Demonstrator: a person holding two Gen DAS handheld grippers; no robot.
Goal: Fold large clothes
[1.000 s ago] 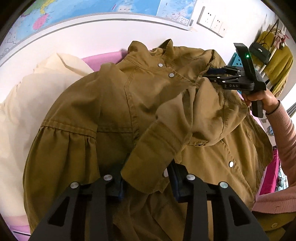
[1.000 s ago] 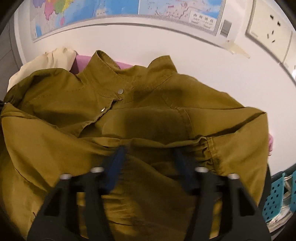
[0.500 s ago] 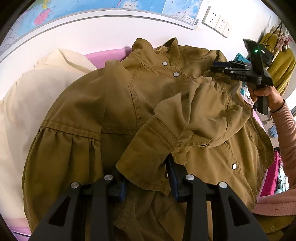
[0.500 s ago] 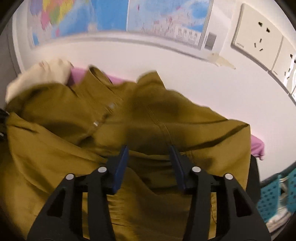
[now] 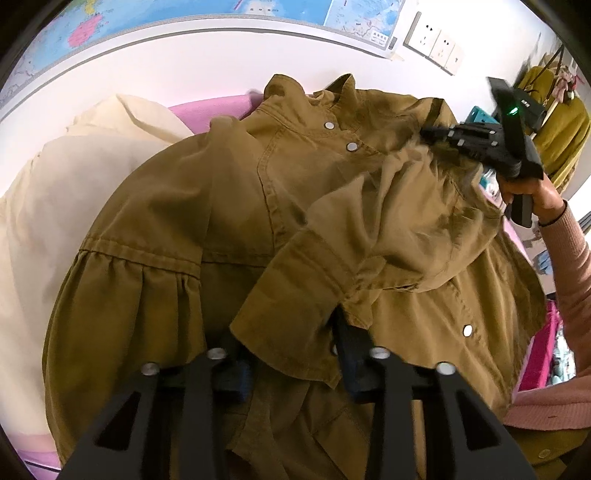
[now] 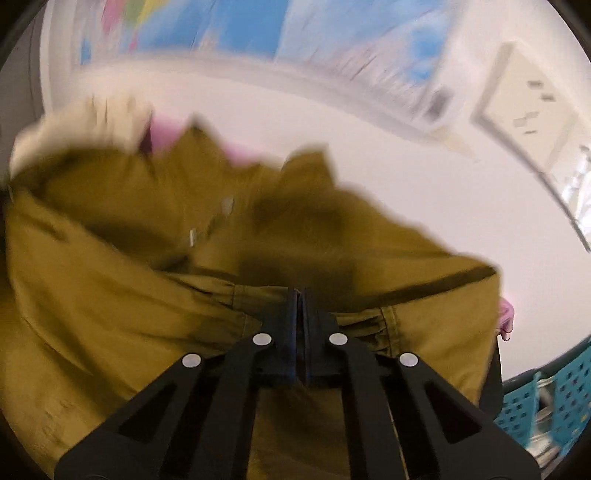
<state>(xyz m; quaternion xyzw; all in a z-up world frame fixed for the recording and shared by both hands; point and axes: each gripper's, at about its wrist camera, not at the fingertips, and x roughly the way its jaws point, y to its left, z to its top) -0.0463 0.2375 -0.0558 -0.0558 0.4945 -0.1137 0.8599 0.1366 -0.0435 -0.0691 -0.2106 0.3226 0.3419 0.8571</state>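
Note:
An olive-brown snap-button jacket [image 5: 229,221] lies front up on a pink surface. Its right sleeve is folded across the chest, and the sleeve cuff [image 5: 295,310] lies over my left gripper [image 5: 291,354], whose jaws stand apart around it. My right gripper [image 6: 300,299] is shut on the gathered shoulder seam of the jacket [image 6: 110,295]. It also shows in the left wrist view [image 5: 436,134], at the jacket's right shoulder, held by a hand in a pink sleeve. The right wrist view is blurred.
A cream garment [image 5: 55,206] lies to the left of the jacket. A white wall with a map [image 5: 184,11] and sockets [image 5: 432,37] stands behind. A teal basket [image 6: 546,398] sits at the right. Clothes hang on a rack [image 5: 561,122] at the far right.
My right gripper has closed on the jacket's gathered shoulder seam; its jaws were apart before. The sleeve cuff has slid a little over my left gripper.

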